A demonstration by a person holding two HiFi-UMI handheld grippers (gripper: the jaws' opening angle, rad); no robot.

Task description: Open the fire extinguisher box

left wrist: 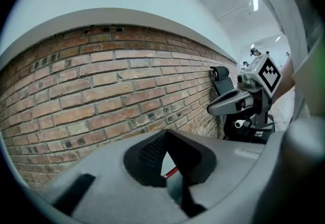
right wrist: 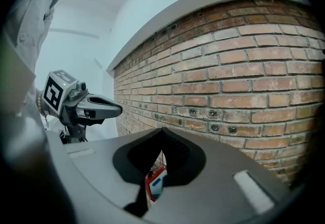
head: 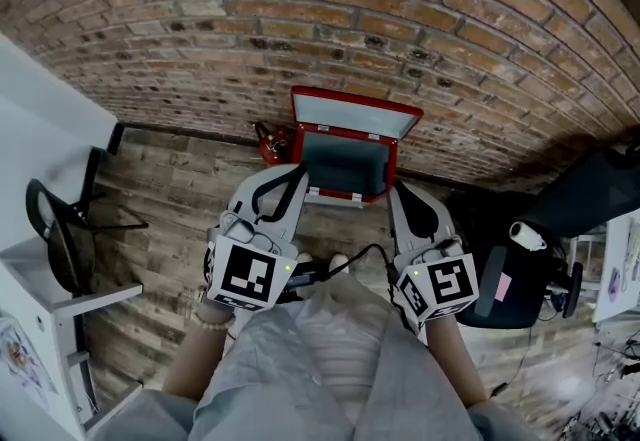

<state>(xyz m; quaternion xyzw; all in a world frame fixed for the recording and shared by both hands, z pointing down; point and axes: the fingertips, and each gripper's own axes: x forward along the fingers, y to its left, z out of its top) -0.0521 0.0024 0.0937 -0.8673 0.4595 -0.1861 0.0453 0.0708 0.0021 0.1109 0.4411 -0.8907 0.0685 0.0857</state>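
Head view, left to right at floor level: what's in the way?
Black chair by the white wall → left gripper → open red fire extinguisher box against the brick wall → right gripper → black office chair. The small red item left of the box is left out because it overlaps the left gripper.

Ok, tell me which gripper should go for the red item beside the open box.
Left, probably. The red item sits left of the open box, just ahead of the left gripper; the right gripper would have to cross over the box.
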